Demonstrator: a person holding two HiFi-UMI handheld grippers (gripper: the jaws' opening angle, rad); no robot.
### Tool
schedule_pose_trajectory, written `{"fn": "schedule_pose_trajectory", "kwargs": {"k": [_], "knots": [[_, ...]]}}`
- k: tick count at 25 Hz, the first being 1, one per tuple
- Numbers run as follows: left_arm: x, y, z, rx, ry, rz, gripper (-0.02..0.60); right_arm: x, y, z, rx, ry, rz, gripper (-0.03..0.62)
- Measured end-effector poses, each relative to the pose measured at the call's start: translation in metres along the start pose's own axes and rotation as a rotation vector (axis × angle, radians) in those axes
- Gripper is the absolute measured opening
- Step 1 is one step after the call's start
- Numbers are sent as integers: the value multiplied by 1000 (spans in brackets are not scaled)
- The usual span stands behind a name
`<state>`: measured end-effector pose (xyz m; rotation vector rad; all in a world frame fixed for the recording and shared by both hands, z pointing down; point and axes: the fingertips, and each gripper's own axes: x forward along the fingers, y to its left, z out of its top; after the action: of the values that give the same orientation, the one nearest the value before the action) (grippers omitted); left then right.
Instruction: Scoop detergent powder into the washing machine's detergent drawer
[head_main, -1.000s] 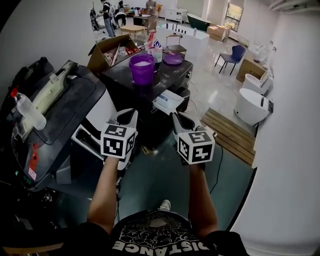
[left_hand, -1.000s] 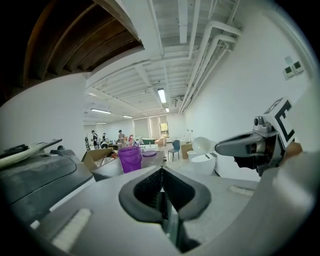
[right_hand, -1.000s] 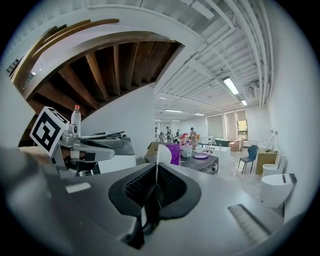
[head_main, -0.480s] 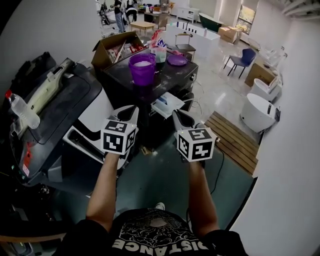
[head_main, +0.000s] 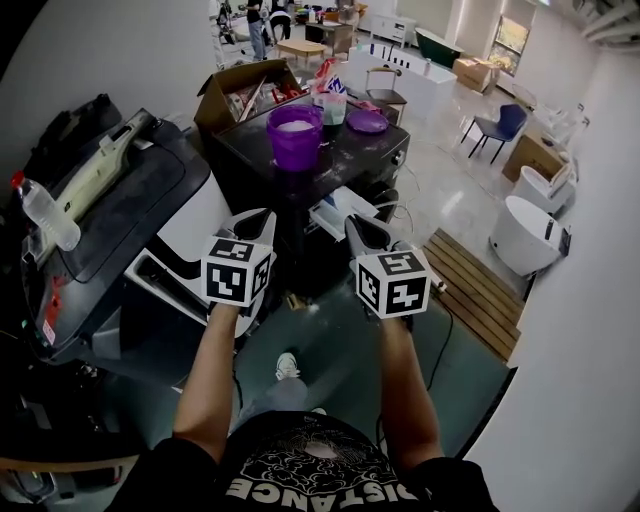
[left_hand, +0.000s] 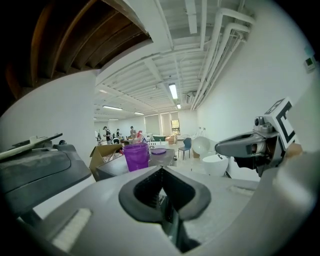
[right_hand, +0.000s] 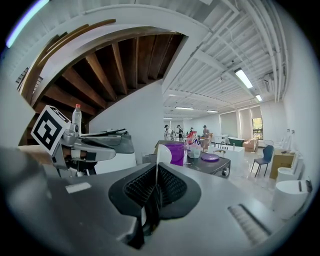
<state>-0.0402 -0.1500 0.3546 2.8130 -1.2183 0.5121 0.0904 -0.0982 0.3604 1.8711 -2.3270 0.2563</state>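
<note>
Holding a thin white scoop (right_hand: 164, 154) upright, the right gripper (head_main: 356, 226) has its jaws pressed together on the handle, and the rounded bowl stands above them. The left gripper (head_main: 262, 222) is near it on its left side, with jaws closed together and nothing between them. Ahead of both grippers, between their tips and lower, the white detergent drawer (head_main: 338, 207) stands open from the dark washing machine (head_main: 335, 158). Further ahead, on top of the machine, is a purple tub (head_main: 294, 138) with white powder inside. A purple lid (head_main: 367, 120) lies to the right of the tub.
</note>
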Motion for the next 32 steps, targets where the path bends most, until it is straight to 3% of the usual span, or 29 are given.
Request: {"fn": "schedule_pose_trajectory", "kwargs": {"k": [14,32], "knots": [[64,44,3,-27,-19,16,0,75,-26,9,-41,21,41,34],[192,155,41,-21,-5,19,0,256,-71,73,-216,154,125,34]]}}
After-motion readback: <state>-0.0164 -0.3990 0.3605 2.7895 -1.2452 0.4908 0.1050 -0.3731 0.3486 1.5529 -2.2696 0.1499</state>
